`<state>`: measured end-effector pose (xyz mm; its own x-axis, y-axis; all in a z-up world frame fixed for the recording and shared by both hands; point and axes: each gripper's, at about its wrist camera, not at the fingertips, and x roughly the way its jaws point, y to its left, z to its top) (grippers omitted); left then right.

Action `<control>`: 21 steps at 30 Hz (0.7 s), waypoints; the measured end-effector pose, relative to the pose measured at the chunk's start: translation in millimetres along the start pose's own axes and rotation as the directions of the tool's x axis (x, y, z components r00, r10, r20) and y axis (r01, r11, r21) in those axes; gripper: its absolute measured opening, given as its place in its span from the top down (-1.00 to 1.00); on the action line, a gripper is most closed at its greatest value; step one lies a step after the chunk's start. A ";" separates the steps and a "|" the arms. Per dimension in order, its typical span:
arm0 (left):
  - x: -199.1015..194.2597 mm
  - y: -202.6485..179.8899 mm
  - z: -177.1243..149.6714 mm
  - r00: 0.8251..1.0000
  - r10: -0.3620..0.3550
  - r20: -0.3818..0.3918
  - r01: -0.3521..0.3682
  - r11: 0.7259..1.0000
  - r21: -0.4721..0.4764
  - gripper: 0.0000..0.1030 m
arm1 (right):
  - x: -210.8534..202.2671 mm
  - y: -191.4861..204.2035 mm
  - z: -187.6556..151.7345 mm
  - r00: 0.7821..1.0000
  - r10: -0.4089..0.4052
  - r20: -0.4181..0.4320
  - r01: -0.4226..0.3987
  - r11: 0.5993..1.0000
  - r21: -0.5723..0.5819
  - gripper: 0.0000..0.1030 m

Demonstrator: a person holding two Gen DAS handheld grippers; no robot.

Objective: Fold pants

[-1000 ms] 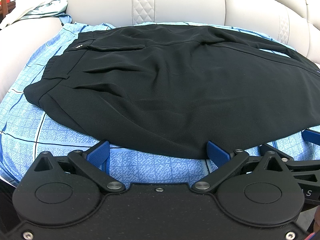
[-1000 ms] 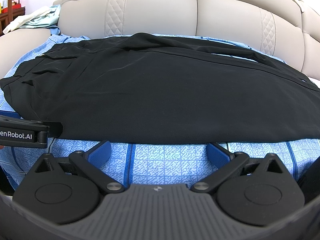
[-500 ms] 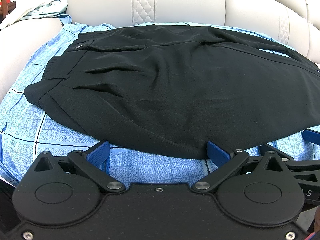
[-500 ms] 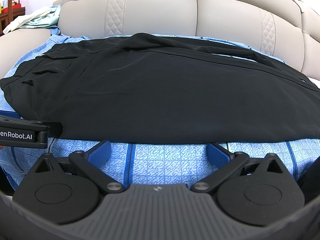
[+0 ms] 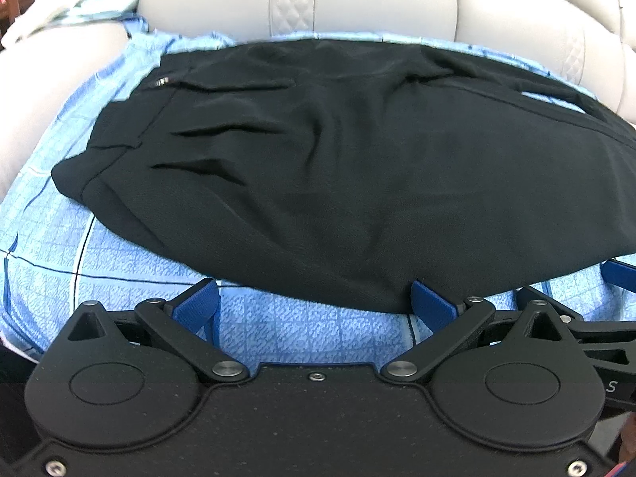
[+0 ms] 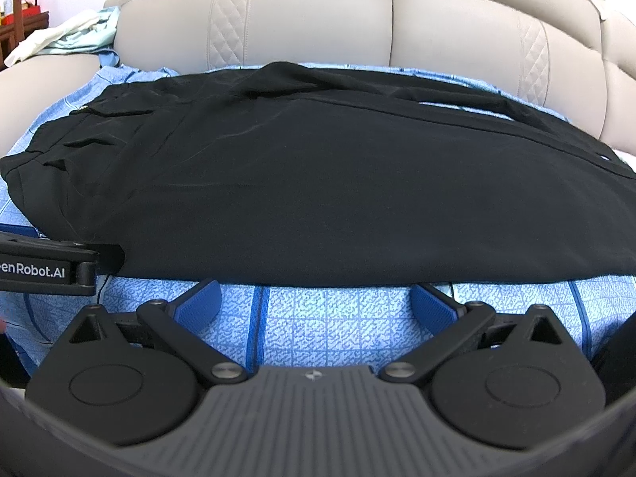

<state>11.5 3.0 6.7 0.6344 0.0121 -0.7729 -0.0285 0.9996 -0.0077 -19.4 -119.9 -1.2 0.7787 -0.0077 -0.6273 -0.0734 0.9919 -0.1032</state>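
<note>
The black pants point(image 5: 357, 183) are lying spread flat on a blue patterned sheet point(image 5: 302, 334) that is covering the seat of a pale sofa point(image 6: 318, 12), and both tools are waiting at the garment's near edge, which looks like a deliberate setup for lifting that edge and carrying it over. The left gripper point(image 5: 314, 306) is holding its blue fingers point(image 5: 196, 310) wide apart with nothing between them; the hem of dark cloth is sitting just ahead of the fingertips, and its right finger is touching or nearly touching the fabric edge (which of the two is hard to tell). The right gripper point(image 6: 316, 298) is likewise gaping and empty, its fingers point(image 6: 433, 304) resting just short of the straight near edge, with bare sheet showing between them. The pants' long axis is running crosswise to both sets of fingers, left to right: the waistband point(image 5: 115, 139) with its pleats is pointing off beyond the left fingers, while the legs are stretching away past the right fingers and out of view. In the right wrist view the other tool's body is poking in at the left, so the two are sitting side by side along the same edge, probably spaced to keep the fold even. No fold appears started yet.
</note>
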 end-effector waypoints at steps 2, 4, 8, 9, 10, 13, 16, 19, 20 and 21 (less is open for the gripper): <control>-3.7 6.3 8.4 1.000 -0.021 -0.018 0.021 1.000 -0.006 -0.84 | 2.6 -1.5 8.6 0.999 0.011 -0.043 -0.012 1.000 -0.022 -1.00; -12.4 18.3 18.5 0.999 -0.044 0.013 0.044 0.999 -0.020 -0.72 | 0.9 -4.6 17.5 0.996 0.029 -0.079 -0.032 0.999 -0.031 -1.00; -24.6 46.9 45.3 0.993 -0.030 0.113 0.034 0.999 -0.035 -0.53 | -14.8 -15.0 41.1 0.998 0.064 -0.014 -0.064 0.997 -0.034 -1.00; -24.8 55.8 53.2 0.991 -0.012 0.137 0.019 0.999 -0.046 -0.46 | -16.7 -17.6 50.9 0.998 0.066 0.007 -0.065 0.997 -0.033 -1.00; -24.2 64.5 60.6 0.988 0.012 0.154 -0.002 0.998 -0.065 -0.43 | -17.3 -20.2 60.9 0.997 0.066 0.025 -0.065 0.997 -0.031 -1.00; -18.3 93.1 74.9 0.977 0.105 0.185 -0.076 0.985 -0.157 -0.42 | -9.6 -24.8 95.2 0.995 0.074 0.061 -0.073 0.997 -0.028 -1.00; -11.8 121.4 72.4 0.965 0.172 0.199 -0.116 0.957 -0.265 -0.49 | 5.7 -20.8 136.7 0.989 0.123 0.082 -0.120 0.992 -0.042 -1.00; -5.2 146.6 56.9 0.965 0.187 0.184 -0.109 0.924 -0.367 -0.50 | 27.6 -1.8 181.0 0.979 0.191 0.070 -0.188 0.981 -0.055 -1.00; -4.2 155.8 50.3 0.966 0.182 0.185 -0.093 0.907 -0.410 -0.50 | 36.6 8.5 194.8 0.976 0.209 0.062 -0.205 0.977 -0.059 -1.00; -4.7 164.2 41.9 0.965 0.176 0.193 -0.073 0.891 -0.447 -0.52 | 45.1 21.2 208.1 0.972 0.229 0.054 -0.225 0.972 -0.062 -1.00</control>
<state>36.2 168.1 35.6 0.7565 0.1933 -0.6248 -0.4176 0.8780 -0.2340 143.8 -73.0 128.9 0.7740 0.2265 -0.5913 -0.2858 0.9583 -0.0071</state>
